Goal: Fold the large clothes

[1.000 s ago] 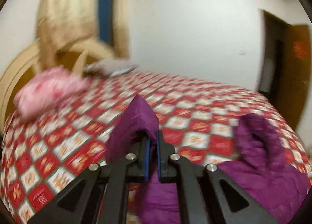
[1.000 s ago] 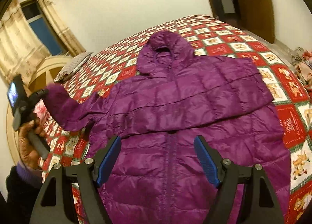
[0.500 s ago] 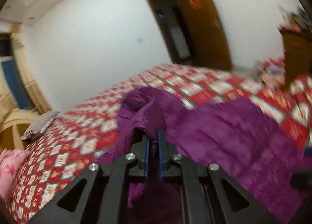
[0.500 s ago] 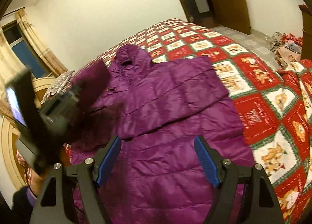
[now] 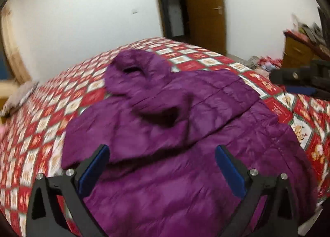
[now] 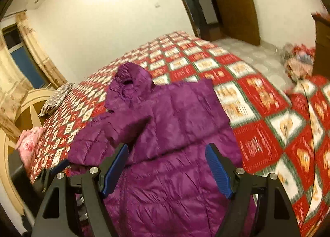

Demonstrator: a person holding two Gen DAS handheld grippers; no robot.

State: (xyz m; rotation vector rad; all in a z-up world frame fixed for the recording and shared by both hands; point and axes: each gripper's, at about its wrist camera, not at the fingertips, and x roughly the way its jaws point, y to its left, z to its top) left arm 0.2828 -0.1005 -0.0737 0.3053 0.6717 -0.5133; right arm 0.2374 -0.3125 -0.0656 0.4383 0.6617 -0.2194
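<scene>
A purple hooded puffer jacket lies front up on the bed's red and white patterned cover, hood toward the far wall. Both sleeves lie folded across its chest. My left gripper hovers just above the left sleeve; its jaws are opening wide, with nothing pressed between the pads. The right gripper stands open over the jacket's middle, holding nothing. The right gripper also shows at the right edge of the left wrist view.
A striped pillow and a pink bundle lie near the cream headboard. A brown door stands beyond the bed. Loose clothes lie on the floor by a wooden cabinet.
My left gripper carried the sleeve it was shut on across onto the jacket's chest, then let go and opened wide. The right gripper drifted right, still open.
</scene>
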